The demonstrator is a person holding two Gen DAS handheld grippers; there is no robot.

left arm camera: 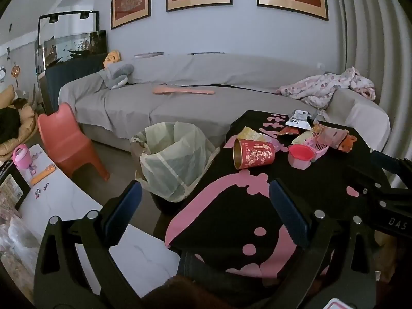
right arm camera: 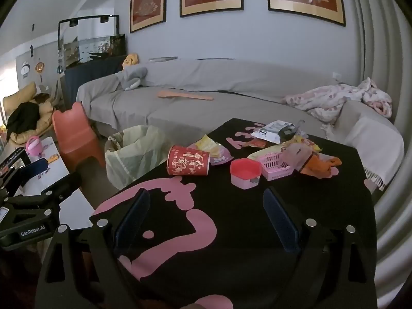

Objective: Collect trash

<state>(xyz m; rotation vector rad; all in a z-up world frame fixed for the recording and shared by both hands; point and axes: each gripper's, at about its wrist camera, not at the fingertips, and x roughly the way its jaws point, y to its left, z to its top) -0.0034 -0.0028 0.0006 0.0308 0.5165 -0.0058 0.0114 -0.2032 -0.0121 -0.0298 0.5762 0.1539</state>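
Note:
A red paper cup (left arm camera: 253,153) (right arm camera: 188,161) with gold print lies on its side on the black table with pink shapes (left arm camera: 226,213) (right arm camera: 322,206). Behind it sit snack wrappers (left arm camera: 298,125) (right arm camera: 276,131), a yellow wrapper (right arm camera: 209,145), a pink lidded box (left arm camera: 300,155) (right arm camera: 244,172) and a small pink basket (right arm camera: 275,164). A bin lined with a pale green bag (left arm camera: 175,159) (right arm camera: 131,152) stands on the floor left of the table. My left gripper (left arm camera: 206,200) hangs open over the table's near left edge. My right gripper (right arm camera: 206,208) is open above the table, short of the cup. Both hold nothing.
A grey covered sofa (left arm camera: 180,97) (right arm camera: 206,103) runs behind the table, with a pink blanket (left arm camera: 332,87) at its right end. An orange child's chair (left arm camera: 69,141) (right arm camera: 77,139) stands left of the bin. A white low table (left arm camera: 64,206) with a pink toy sits at the left.

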